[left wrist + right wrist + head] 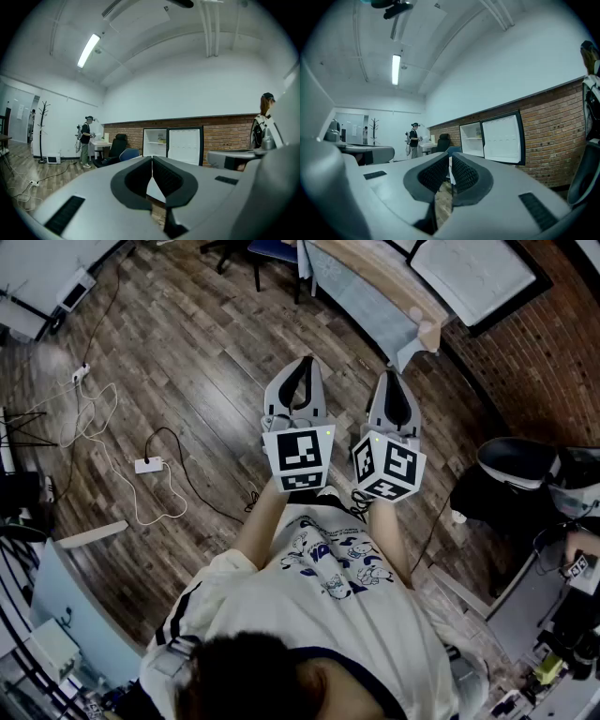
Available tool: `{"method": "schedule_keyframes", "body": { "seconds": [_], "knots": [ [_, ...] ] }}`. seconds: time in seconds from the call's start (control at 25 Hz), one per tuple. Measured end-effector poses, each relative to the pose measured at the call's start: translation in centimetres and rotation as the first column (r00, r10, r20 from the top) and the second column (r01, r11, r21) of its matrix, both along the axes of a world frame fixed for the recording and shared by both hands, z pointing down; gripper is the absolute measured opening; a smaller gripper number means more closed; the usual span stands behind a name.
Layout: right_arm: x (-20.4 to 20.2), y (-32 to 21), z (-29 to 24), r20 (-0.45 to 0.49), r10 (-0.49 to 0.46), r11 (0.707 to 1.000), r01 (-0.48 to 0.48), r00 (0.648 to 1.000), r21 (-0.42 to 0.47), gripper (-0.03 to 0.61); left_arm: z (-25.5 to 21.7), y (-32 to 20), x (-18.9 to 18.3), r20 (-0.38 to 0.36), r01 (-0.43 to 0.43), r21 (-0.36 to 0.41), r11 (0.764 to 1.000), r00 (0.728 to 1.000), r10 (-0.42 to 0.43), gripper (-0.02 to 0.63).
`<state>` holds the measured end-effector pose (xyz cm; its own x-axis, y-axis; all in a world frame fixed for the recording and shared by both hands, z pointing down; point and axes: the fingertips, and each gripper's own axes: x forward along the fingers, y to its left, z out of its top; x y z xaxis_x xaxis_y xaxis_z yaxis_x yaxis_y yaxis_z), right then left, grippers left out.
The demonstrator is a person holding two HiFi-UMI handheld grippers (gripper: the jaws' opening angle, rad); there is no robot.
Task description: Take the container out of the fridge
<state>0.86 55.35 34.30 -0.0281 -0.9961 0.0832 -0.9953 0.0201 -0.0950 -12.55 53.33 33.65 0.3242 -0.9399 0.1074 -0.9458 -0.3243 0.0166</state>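
Wood floor (pixel 187 352): runs under and well ahead of both hand-held grippers, with cables (pixel 159 474) trailing off to the left one's side.
Fridge (pixel 155 142): a small one against the brick wall (pixel 225 133), far ahead of the left hand-held gripper and almost straight along its tips.
Fridge door (pixel 185 145): swung wide open on the cabinet's right, so I'd say that step is done.
Left hand-held gripper (pixel 152 158): clenched on nothing, held out in front of the person and aimed at the fridge.
Right hand-held gripper (pixel 450 157): just beside the left one, also clenched and empty.
Container (pixel 162 140): I take it to be the small pale thing on the fridge's shelf, though it is too small to be sure. It is well apart from both hand-held grippers.
Progress: barely begun, to my eye. Walking up, opening the jaws, grasping the container and lifting it out all remain.
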Motion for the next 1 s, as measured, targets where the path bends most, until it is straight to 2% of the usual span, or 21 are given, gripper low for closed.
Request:
{"method": "schedule_keyframes", "body": {
  "seconds": [0.48, 1.0],
  "knots": [
    [-0.2, -2.0, 0.8, -0.011, 0.016, 1.0, -0.016, 1.0, -0.018, 0.043, 0.8, -2.2, -0.4, 0.003, -0.009, -0.018, 1.0, 1.0, 0.009, 0.018],
    [-2.1, -7.1, 0.7, -0.013, 0.074, 0.997, -0.074, 0.997, 0.004, 0.043, 0.7, -8.0, -2.6, -0.004, -0.064, -0.001, 0.998, 0.998, 0.064, 0.018]
  ]
}}
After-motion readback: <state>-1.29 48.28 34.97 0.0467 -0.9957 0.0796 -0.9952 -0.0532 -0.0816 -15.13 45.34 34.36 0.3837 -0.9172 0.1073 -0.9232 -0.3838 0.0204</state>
